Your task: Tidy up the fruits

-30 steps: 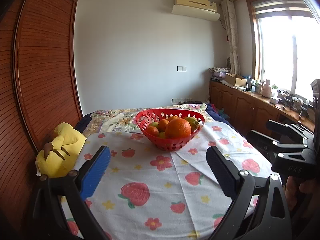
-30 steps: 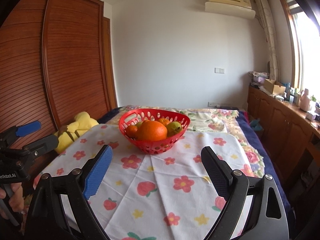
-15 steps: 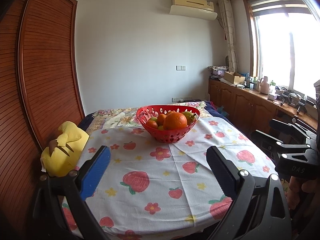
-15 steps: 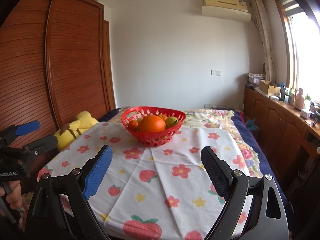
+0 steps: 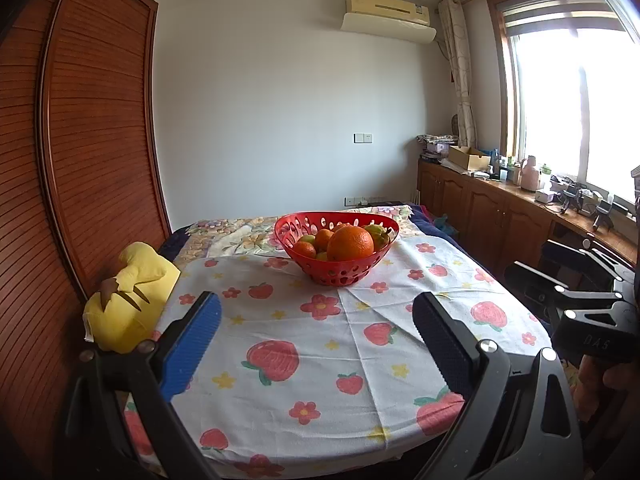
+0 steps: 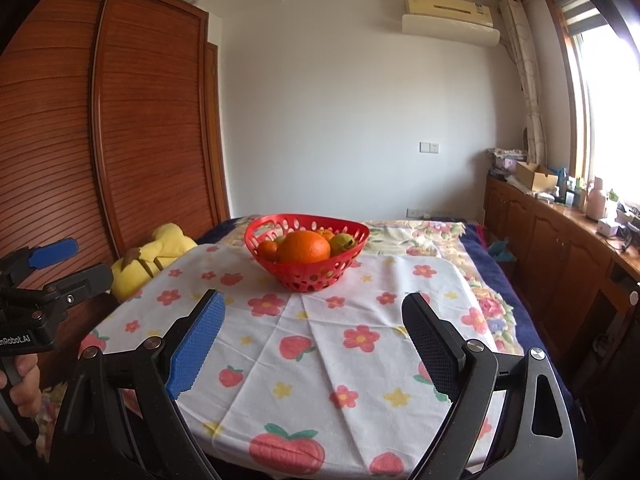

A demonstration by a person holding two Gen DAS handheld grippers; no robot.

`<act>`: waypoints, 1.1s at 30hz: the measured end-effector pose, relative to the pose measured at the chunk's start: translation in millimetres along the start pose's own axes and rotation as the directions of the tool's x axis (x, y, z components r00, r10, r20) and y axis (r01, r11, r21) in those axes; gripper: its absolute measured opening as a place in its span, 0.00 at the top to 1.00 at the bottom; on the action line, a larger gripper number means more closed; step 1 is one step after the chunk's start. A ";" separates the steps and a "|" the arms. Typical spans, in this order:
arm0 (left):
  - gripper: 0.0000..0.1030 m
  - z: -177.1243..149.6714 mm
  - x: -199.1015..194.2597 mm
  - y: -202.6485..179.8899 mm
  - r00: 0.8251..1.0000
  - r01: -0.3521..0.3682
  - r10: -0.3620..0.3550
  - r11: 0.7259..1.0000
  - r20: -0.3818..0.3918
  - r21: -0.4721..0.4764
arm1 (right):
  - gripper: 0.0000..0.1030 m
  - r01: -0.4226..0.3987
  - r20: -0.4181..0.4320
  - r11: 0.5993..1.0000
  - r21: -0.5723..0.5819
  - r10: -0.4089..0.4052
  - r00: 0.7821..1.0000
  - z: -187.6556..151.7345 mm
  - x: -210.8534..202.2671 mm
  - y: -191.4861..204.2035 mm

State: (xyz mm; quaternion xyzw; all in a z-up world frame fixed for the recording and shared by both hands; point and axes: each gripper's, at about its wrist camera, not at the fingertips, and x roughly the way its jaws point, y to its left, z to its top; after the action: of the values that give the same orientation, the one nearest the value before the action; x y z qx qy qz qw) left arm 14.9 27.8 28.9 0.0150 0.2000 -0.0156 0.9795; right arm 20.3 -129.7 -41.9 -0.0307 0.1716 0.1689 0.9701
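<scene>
I can't count the fruit: a big orange (image 5: pixel 351 243) hides most of what lies behind it in the red basket (image 5: pixel 340 272), and the smaller orange and green pieces are hard to name. My right hand is cut off at the edge of the left view. The basket sits at the far end of a table under a strawberry-print cloth (image 5: pixel 320 344), a yellow plush (image 5: pixel 128 304) at its left edge beside a slatted wardrobe (image 6: pixel 120 128). My left gripper (image 5: pixel 316 332) and right gripper (image 6: pixel 314 332) both stand wide apart, empty, well short of the basket.
</scene>
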 end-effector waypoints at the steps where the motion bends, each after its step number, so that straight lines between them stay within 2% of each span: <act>1: 0.06 -0.1 -0.4 0.2 1.000 0.001 -0.001 1.000 0.000 -0.001 | 0.11 0.000 0.002 1.000 0.000 0.000 1.000 0.0 -1.0 -0.2; 33: 0.06 -3.0 -5.9 1.4 1.000 0.004 -0.004 1.000 0.003 -0.011 | 0.11 0.017 0.001 1.000 0.005 -0.017 1.000 -1.7 -5.7 0.0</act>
State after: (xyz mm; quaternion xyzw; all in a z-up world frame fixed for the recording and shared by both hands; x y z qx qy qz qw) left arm 8.4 29.4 28.4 0.0092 0.1986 -0.0164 0.9799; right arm 14.8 -131.7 -41.6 -0.0295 0.1716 0.1603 0.9716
